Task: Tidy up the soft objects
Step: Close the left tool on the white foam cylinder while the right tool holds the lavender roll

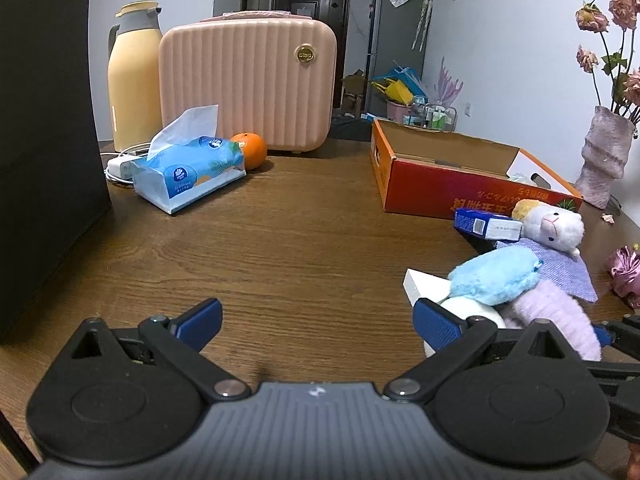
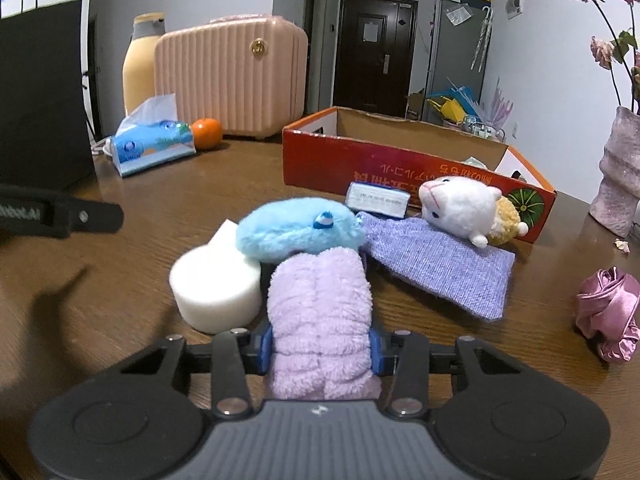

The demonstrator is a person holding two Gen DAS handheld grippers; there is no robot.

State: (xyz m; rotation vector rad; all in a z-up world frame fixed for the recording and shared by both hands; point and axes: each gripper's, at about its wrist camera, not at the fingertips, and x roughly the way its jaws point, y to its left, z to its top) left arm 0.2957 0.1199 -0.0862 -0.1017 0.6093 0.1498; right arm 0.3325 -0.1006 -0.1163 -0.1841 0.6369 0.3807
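- While the wooden table [image 2: 400,320] is carrying everything, we are seeing the pink ribbed case [image 2: 232,76] standing at its far side, with the yellow flask [image 2: 138,72] just behind its left edge.
- We are looking at the open orange cardboard box [image 2: 360,160] sitting toward the right, well short of the case.
- We are holding the right gripper [image 2: 320,350] low over the table, its blue pads pressing both sides of the lilac fluffy roll [image 2: 320,312], so it is clamped on that roll, which is lying lengthwise with its far end under the blue plush toy [image 2: 296,228].
- We are keeping the left gripper [image 1: 318,324] beside that pile, its jaws standing wide apart over bare wood with nothing between them.
- We are finding the purple knitted cloth [image 2: 440,268] lying flat in front of the box, with the white plush animal [image 2: 460,204] resting on its far edge.
- We are noting the white foam cylinder [image 2: 216,288] touching the roll's left side.
- We are spotting the tissue pack [image 1: 192,172] and the orange [image 1: 250,150] touching each other before the case.
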